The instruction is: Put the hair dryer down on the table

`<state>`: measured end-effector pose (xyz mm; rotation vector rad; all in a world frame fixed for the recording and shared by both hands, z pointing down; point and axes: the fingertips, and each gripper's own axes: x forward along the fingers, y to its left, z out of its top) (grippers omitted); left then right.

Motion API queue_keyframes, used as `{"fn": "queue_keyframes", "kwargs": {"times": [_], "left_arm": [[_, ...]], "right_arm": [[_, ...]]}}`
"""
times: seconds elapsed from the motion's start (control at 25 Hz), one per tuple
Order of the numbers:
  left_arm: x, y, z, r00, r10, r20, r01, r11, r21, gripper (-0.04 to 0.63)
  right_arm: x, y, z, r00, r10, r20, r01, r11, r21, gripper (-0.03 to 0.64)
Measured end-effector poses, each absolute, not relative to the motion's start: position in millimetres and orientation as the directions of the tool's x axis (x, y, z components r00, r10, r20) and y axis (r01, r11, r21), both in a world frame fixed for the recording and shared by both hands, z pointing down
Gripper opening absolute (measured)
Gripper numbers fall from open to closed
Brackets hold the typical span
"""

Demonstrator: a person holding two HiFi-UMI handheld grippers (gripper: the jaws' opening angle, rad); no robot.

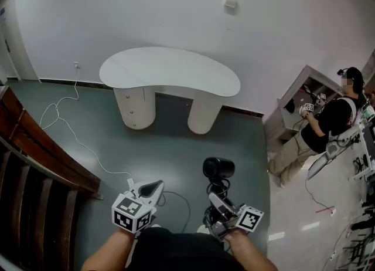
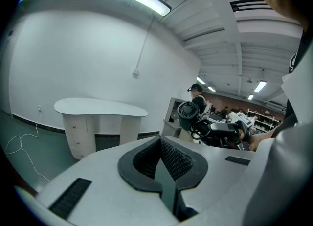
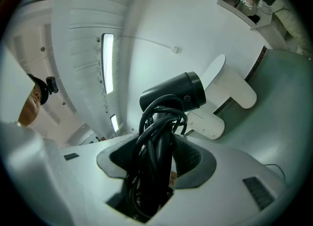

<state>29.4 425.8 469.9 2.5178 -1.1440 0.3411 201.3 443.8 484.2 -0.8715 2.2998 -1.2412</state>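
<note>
Wide green floor [image 1: 176, 141] underfoot, and at the far wall stands the white kidney-shaped tabletop [image 1: 170, 69] on two rounded pedestals. Down the left side runs dark slatted woodwork [image 1: 35, 152]. Off to the right a second person [image 1: 328, 126] stands at a grey shelf unit [image 1: 293, 102].

Closer in, both tools sit low in front of the wearer. The left tool [image 1: 153, 189] points towards the tabletop with its jaws brought together at the tips and nothing between them.

The right tool [image 1: 215, 198] has the action. Its jaws stand wide and clamp the handle of the black hair dryer [image 1: 218, 168], which sticks out past the jaw tips. The barrel is on the far end, just beyond the tool. A black cord [image 3: 156, 122] is looped round the handle, so the pads are squeezing cord and handle together.

So the hair dryer is up in the air in that grip, well apart from the tabletop. Green floor lies between them, with the tabletop's pedestals straight ahead.

Smaller things now. A thin white cable [image 1: 64, 120] snakes over the floor on the left, from the wall towards the left tool. A small white box [image 1: 231, 3] sits high on the wall.

Writing? There is a tiny round mark [image 3: 187, 99] on the barrel, too small to read. The marker cube [image 1: 251, 219] on the right tool carries only black-and-white squares.
</note>
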Motion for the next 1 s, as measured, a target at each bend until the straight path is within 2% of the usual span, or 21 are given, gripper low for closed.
{"fn": "queue_keyframes", "kwargs": {"times": [0.44,1.0], "left_arm": [[-31,436,493,0.686,-0.607,0.400,-0.720,-0.645,0.255,0.011],[-52,396,499,0.670,-0.629,0.394,-0.737,-0.625,0.256,0.011]], "right_arm": [[151,449,496,-0.665,-0.747,0.018,-0.406,0.341,-0.848,0.199],[136,389,496,-0.688,-0.726,0.022,-0.405,0.358,-0.841,0.199]]}}
